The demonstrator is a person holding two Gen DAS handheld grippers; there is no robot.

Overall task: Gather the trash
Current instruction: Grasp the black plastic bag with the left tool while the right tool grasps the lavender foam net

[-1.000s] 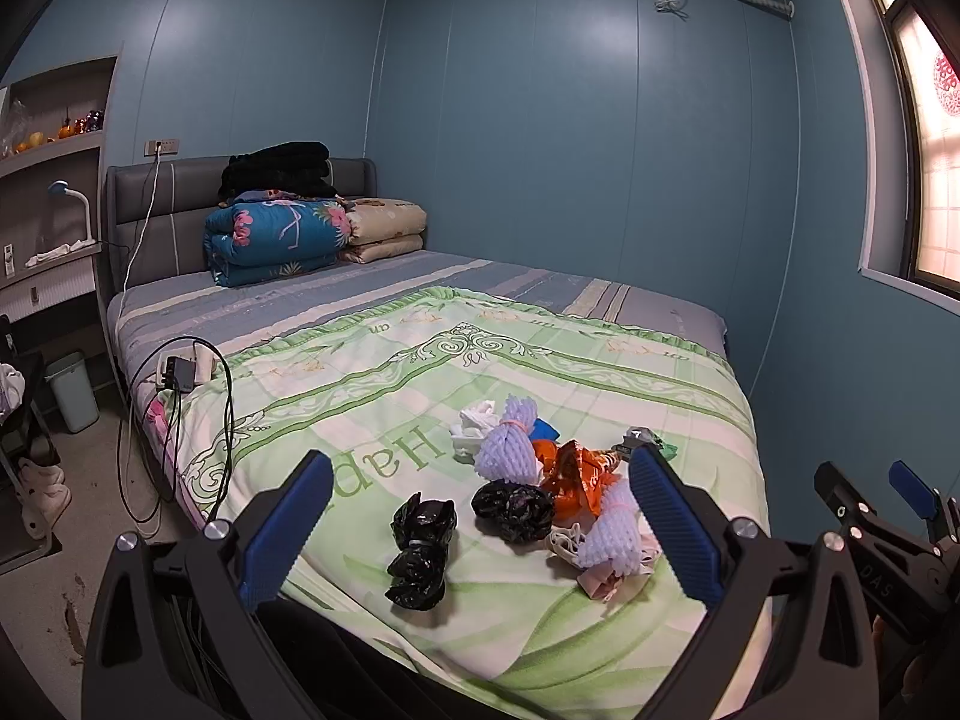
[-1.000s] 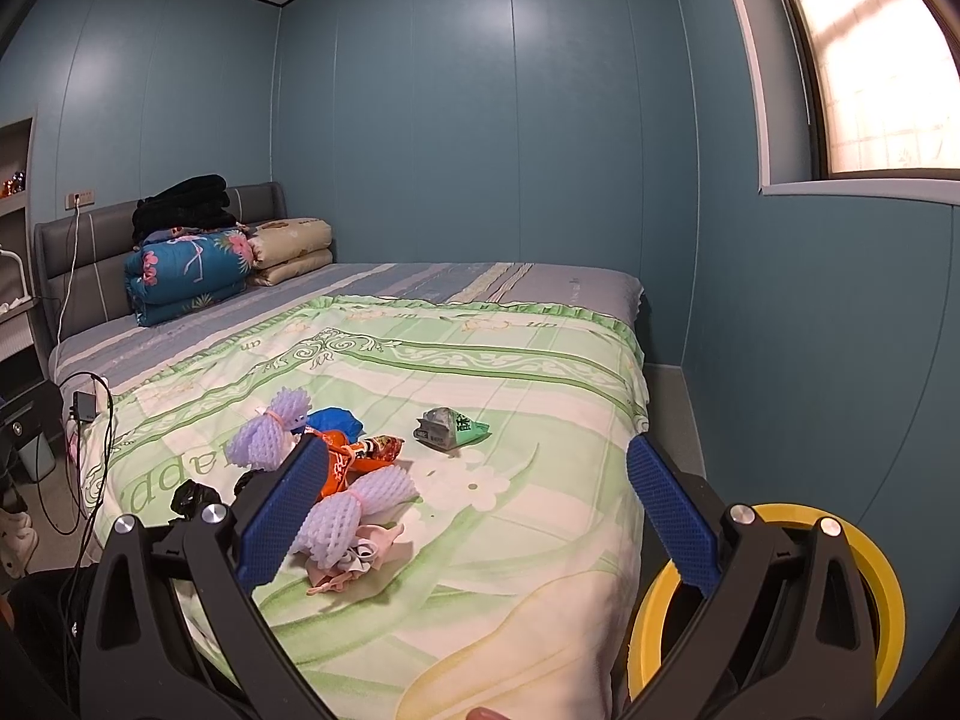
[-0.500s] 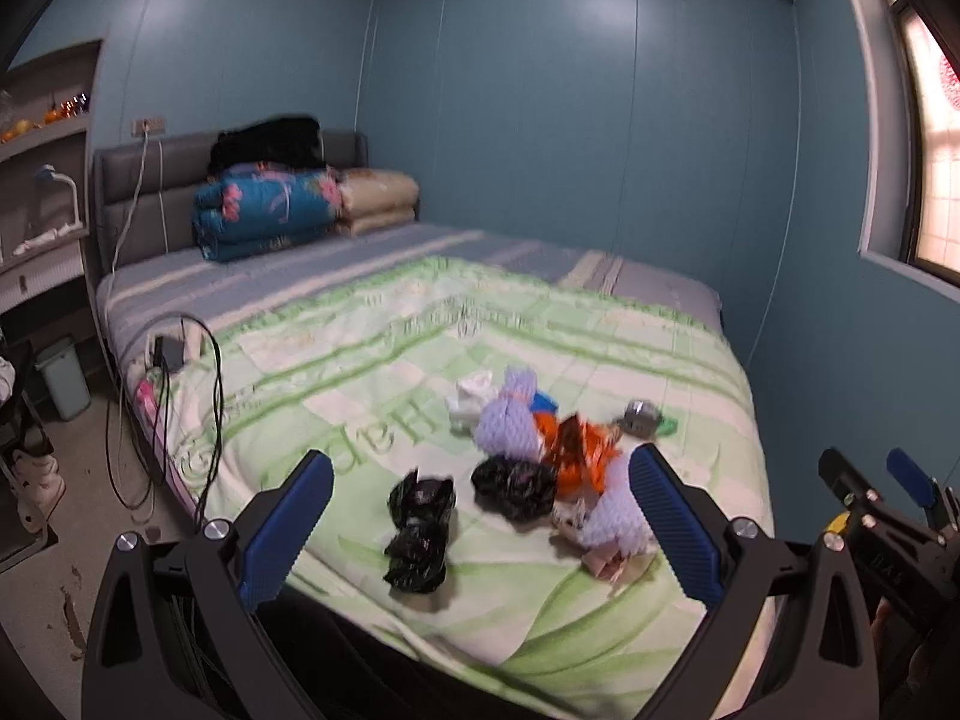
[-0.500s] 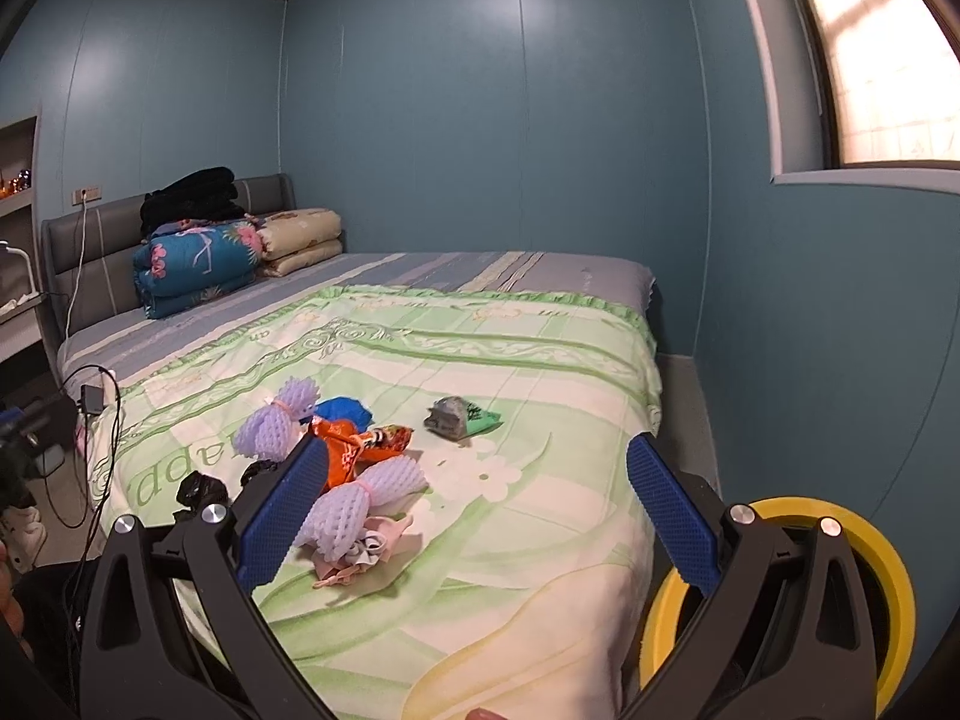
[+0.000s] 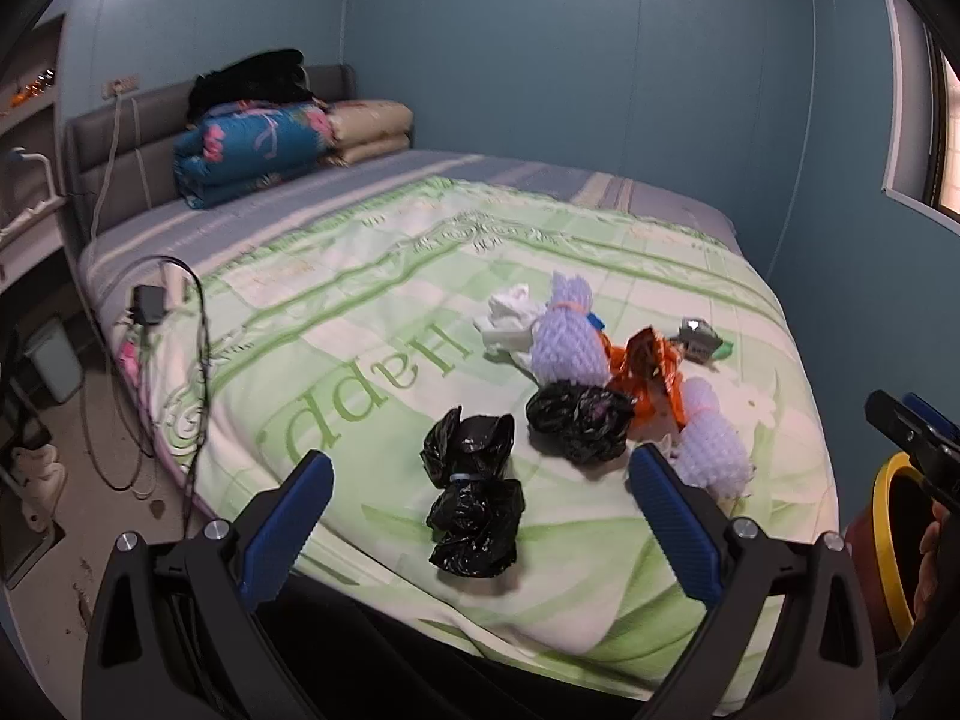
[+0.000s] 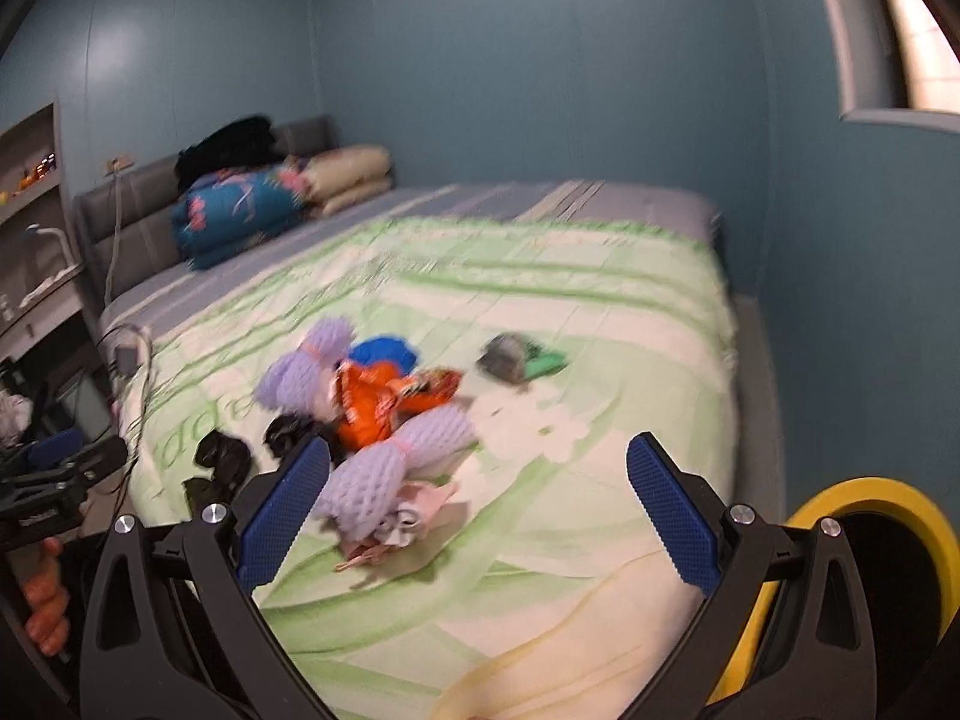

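Black bags (image 5: 471, 507), purple foam nets (image 5: 567, 342), orange wrapper (image 5: 651, 375), clustered on bed

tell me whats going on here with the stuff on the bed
A person holds a gripper in each hand over a pile of trash on the green bedspread. The left gripper is open, facing the tied black bag; the right gripper is open near the purple foam net. Nothing is picked up yet. A yellow-rimmed bin waits beside the bed.

- My left wrist view looks forward over the bed's (image 5: 372, 324) foot corner, near the trash pile (image 5: 576, 384).
- My right wrist view faces likewise from further right; both share that pile (image 6: 372, 420).
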